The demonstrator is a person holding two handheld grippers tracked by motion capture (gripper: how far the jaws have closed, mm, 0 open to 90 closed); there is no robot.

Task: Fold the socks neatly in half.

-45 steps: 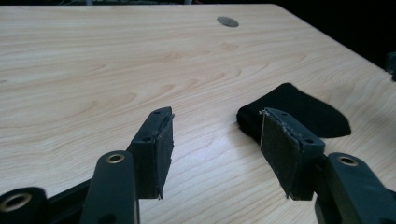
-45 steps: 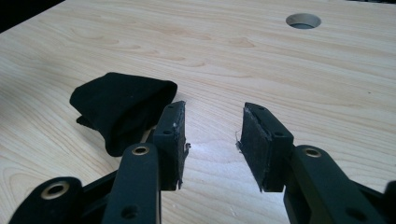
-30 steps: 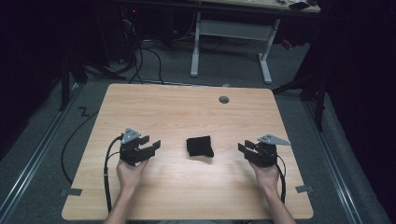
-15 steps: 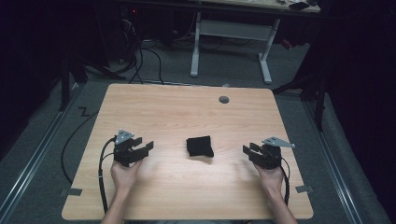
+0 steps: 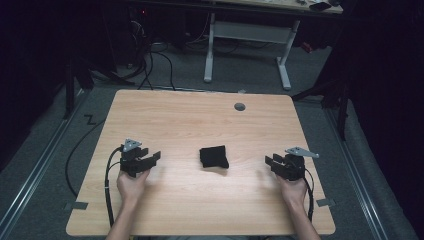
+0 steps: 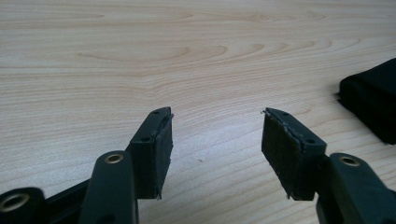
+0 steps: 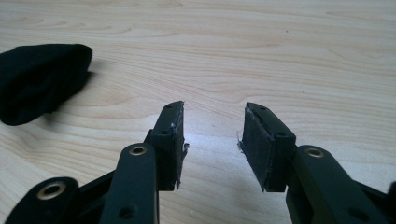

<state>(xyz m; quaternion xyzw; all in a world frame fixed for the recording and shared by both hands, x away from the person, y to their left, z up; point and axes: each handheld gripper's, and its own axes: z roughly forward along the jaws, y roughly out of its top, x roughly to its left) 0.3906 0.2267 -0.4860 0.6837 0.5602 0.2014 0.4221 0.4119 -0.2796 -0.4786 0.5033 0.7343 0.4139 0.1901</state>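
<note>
Folded black cloth [image 5: 214,157] on the table [image 5: 200,120] — between left gripper [image 5: 148,161] and right gripper [image 5: 274,164], roughly equidistant — both with jaws apart, empty.

Black cloth [image 5: 214,157] mid-table [image 5: 190,120]; bare wood btwn it & grippers.

From the high view I see a pool of light falling on the wooden table [image 5: 200,130], while the floor [image 5: 45,165] and the room around it sink into near black. The picture is soft and grainy. My two gripper views are brighter and evenly lit, with soft shadows under the black cloth [image 7: 39,81]. There the near jaws look crisp, and the table's far grain blurs toward the top edge.
</note>
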